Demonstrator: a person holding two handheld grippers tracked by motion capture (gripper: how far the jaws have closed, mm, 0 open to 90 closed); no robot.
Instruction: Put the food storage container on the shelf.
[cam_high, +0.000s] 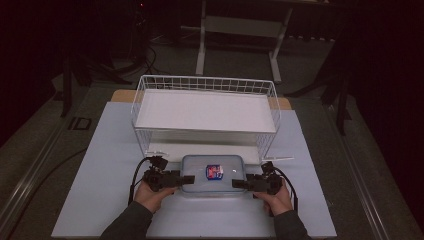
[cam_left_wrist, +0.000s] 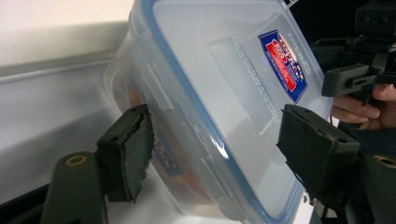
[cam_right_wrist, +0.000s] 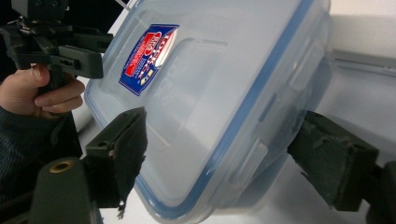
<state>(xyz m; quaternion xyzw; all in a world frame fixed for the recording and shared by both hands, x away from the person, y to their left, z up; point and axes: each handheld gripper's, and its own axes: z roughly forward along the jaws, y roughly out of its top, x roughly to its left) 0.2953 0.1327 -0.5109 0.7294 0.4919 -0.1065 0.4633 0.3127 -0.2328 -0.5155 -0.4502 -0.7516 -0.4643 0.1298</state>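
Clear plastic food container (cam_high: 212, 176) with blue-sealed lid and red-and-blue label (cam_high: 214, 171), resting on the white table (cam_high: 100, 165) at the near edge, just in front of the white wire basket (cam_high: 205, 112) and centred between the two hands. Left gripper (cam_high: 186, 179) level at the container's left end, held by the left hand (cam_high: 150, 194). In the left gripper view, jaws straddling the left end, one pad (cam_left_wrist: 130, 149) beside the side wall below, the other (cam_left_wrist: 317, 154) over the lid; pad contact not plainly readable, so grip or mere bracketing cannot be told. Right gripper (cam_high: 239, 183) mirrored at the right end, held by the right hand (cam_high: 274, 200). In the right gripper view, one pad (cam_right_wrist: 121, 154) over the lid near the blue seal, the other (cam_right_wrist: 331, 158) against the side latch; firm clamping likewise undecidable. Lid closed on the container. Basket shelf white and flat, well behind the grippers. Dark floor and a table frame (cam_high: 240, 30) beyond.
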